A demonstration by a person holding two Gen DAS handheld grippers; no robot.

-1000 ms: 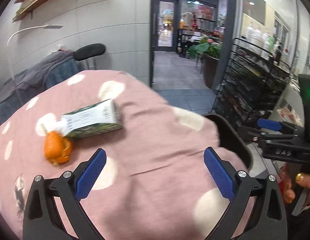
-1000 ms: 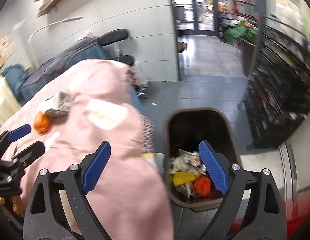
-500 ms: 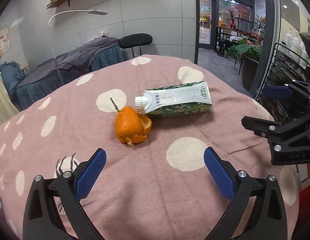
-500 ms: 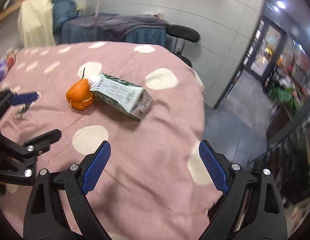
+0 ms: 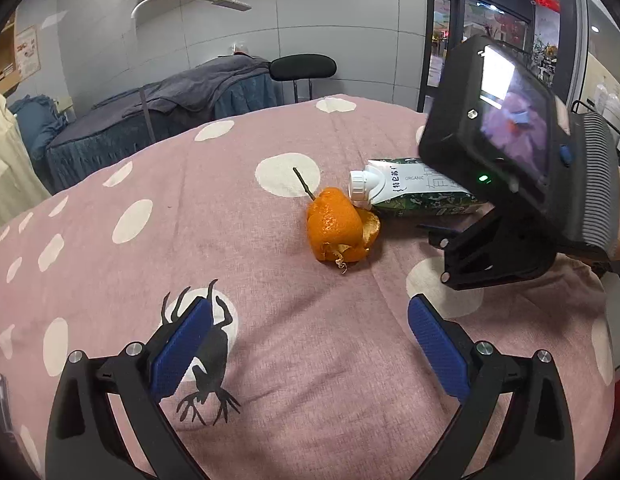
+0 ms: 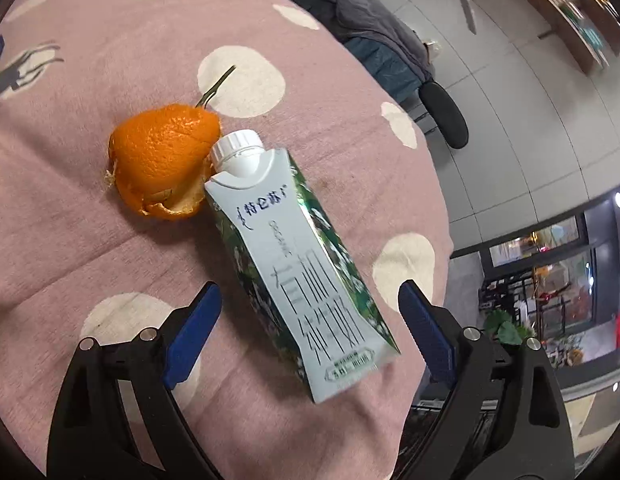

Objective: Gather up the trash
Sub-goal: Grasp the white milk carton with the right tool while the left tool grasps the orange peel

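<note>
Carton [image 6: 298, 264]: lying on its side on the worktop [image 6: 110, 240], which is covered in pink cloth with white dots. White cap [image 6: 236, 146] touches the orange peel [image 6: 166, 160]. Peel sits just beside the carton's cap end, stem [image 6: 216, 86] sticking up and away from the carton.

My right claw [image 6: 310, 332] is spread wide. Carton's lower half lies between the blue pads [image 6: 192, 338], but I see a gap on each side, so no pinch. In the left view, the right claw's body and screen [image 5: 510, 132] hang over the carton [image 5: 414, 196] and hide its far end.

My left claw [image 5: 310, 348] is also spread, nothing between its pads [image 5: 182, 348]. It hovers over bare cloth, on the near side of the peel [image 5: 338, 226] from the carton, well apart from both. A black deer print [image 5: 206, 356] lies under its left pad.

Beyond the carton, past the worktop's far edge: a black chair back [image 5: 302, 67] and a couch draped in grey cloth [image 5: 170, 100].
</note>
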